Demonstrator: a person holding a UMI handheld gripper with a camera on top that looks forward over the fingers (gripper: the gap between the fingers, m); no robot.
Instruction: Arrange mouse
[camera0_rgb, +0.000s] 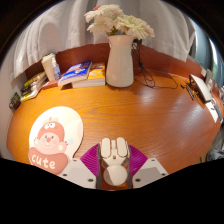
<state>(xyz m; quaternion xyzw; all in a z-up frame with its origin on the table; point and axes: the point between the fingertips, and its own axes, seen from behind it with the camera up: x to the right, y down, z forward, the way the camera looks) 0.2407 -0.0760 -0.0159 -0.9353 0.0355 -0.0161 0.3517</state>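
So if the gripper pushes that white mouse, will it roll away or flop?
Probably neither. The mouse looks like a hard shell, so it should stay stiff. Its low, flat-bottomed shape on the smooth wooden table would likely slide, not roll or tip. It sits between the fingers of the gripper, and its rounded, glossy sides might slip.

**A wooden table, well furnished**

Ahead of me spreads a round wooden table (150, 115), warm orange-brown and evenly lit. A white vase (120, 62) of pale flowers (118, 22) stands at its far side, with books (82, 74) lying just beside it. Nearer me lies a round cartoon mat (52, 140) reading "cute".
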